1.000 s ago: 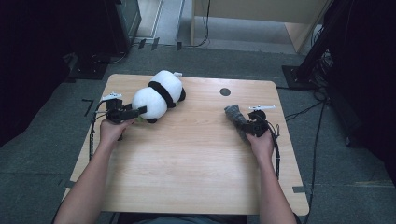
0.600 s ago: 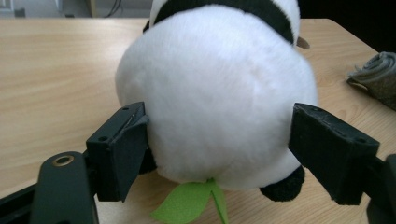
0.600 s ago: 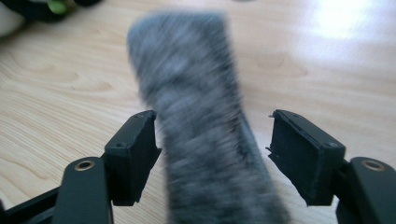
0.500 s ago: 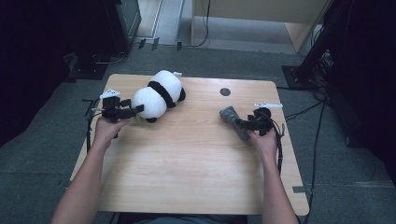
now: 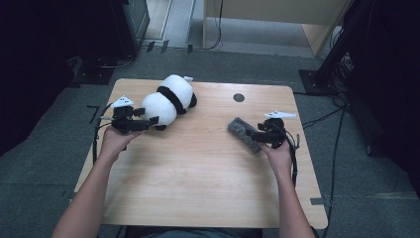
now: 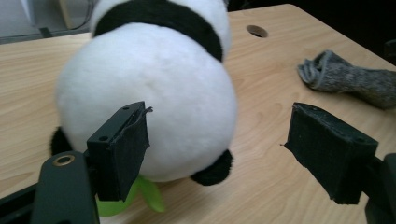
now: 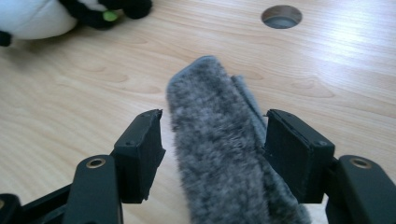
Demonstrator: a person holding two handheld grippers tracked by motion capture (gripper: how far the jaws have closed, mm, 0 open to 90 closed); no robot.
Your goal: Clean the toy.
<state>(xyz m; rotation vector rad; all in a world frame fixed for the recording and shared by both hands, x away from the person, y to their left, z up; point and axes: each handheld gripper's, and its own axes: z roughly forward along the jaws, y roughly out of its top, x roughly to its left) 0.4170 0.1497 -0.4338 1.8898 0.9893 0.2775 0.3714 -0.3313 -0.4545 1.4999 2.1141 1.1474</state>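
Observation:
A black-and-white panda plush (image 5: 169, 101) lies at the table's back left. My left gripper (image 5: 148, 121) is right in front of its white round end, open wide. In the left gripper view the plush (image 6: 149, 93) bulges just beyond the left jaw, and a green bit pokes out under it. A grey fuzzy sock (image 5: 242, 133) lies flat on the table's right half. My right gripper (image 5: 253, 136) straddles its near end. In the right gripper view the sock (image 7: 215, 140) runs between the jaws, brushing the right one, with a thin gap at the left one.
A round hole (image 5: 238, 97) is set in the wooden table (image 5: 198, 188) near its back edge, behind the sock. Dark stands and cables ring the table on the grey floor. The sock (image 6: 355, 79) also lies to the right of the plush in the left gripper view.
The sock has gone from bunched at the right gripper to stretched flat on the table, a little farther left. The left gripper has shifted slightly along the plush's front.

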